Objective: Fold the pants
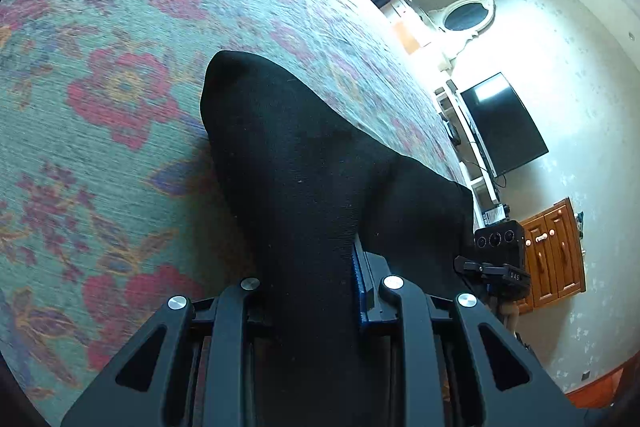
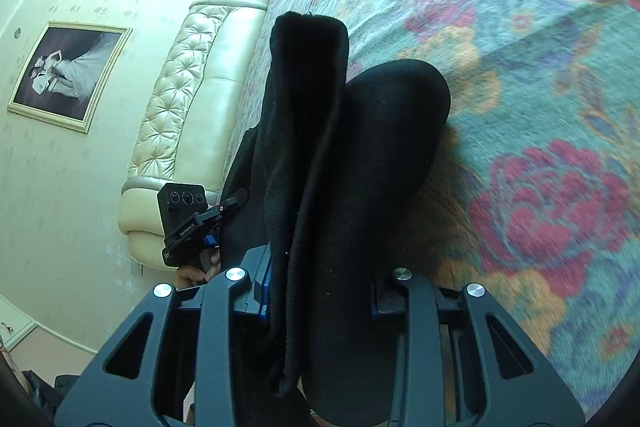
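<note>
I am in a bedroom, over a big bed [image 1: 132, 75] with a green cover full of red flowers. A dark TV [image 1: 502, 125] hangs on the wall past one edge of the bed. In my right view the soft cream headboard [image 2: 188, 99] stands along the other edge.

The black pants [image 1: 296, 179] are in both my tongs at once. My left tongs [image 1: 316, 291] are pressed together on the cloth, and a blue pad shows right beside the black fabric. My right tongs [image 2: 320, 291] are pinching the pants too, and here the cloth is thick, with more than one layer bunched between the pads.

From each pair of tongs the pants run straight ahead, away from me, then droop down to the bed cover. So the long way of the pants goes forward from my tongs, toward the far edge of the bed. In the left view the free end hangs and touches the cover near the middle of the bed. In the right view a rounded fold bulges on the right and a flat strip stands on the left.

Each view shows the other tongs [image 2: 188, 215] close by, on the headboard side for my right and the TV side for my left. Both hands are about as near to the pants. I think the next move is to carry both pinched parts forward together and lay them over the rest.
</note>
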{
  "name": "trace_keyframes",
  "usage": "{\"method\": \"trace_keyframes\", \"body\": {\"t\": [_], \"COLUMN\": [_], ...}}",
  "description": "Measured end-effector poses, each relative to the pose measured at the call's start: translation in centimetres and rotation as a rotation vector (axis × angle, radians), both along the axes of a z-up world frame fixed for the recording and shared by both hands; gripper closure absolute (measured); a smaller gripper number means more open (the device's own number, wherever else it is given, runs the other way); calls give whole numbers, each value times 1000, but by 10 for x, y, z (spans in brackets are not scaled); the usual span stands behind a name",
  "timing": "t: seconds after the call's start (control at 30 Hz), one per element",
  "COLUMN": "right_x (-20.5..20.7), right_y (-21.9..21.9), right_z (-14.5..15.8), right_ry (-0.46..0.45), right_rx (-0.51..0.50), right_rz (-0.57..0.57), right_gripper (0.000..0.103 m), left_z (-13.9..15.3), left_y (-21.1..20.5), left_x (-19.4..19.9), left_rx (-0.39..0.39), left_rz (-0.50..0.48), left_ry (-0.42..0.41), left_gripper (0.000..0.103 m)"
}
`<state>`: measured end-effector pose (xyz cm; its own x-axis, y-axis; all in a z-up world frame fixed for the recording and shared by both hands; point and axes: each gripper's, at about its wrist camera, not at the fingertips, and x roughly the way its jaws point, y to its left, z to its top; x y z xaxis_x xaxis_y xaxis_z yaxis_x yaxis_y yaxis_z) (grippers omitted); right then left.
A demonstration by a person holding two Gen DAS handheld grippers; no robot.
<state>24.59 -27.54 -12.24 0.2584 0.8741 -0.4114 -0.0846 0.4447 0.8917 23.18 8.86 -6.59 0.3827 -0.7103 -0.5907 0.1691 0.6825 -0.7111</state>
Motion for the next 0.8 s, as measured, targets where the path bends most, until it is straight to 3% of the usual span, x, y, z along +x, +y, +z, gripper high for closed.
{"method": "trace_keyframes", "body": {"t": [0.1,0.2,0.27,0.4,0.53,0.6,0.73,0.8], "right_x": [11,10,6,-2,-24,-40,-87,-101], "right_y": [7,3,-3,-15,-41,-50,-42,-26], "right_z": [-5,-13,-18,-15,-5,6,37,51], "right_ry": [3,29,50,58,60,58,-8,-41], "right_rx": [-1,8,23,27,-33,-143,-505,-637], "right_rz": [14,10,-2,-27,-119,-190,-327,-374], "right_gripper": [71,68,64,53,39,32,25,24], "left_z": [-6,-11,-11,-1,17,25,41,46], "left_y": [9,10,15,41,58,66,56,48], "left_x": [1,-3,-6,-14,-30,-49,-91,-114], "left_rx": [-13,-18,-3,-68,28,114,269,368], "left_rz": [5,14,63,165,225,254,300,320], "left_ry": [9,-5,-22,-50,-90,-99,-139,-155], "left_gripper": [77,64,29,24,20,19,18,18]}}
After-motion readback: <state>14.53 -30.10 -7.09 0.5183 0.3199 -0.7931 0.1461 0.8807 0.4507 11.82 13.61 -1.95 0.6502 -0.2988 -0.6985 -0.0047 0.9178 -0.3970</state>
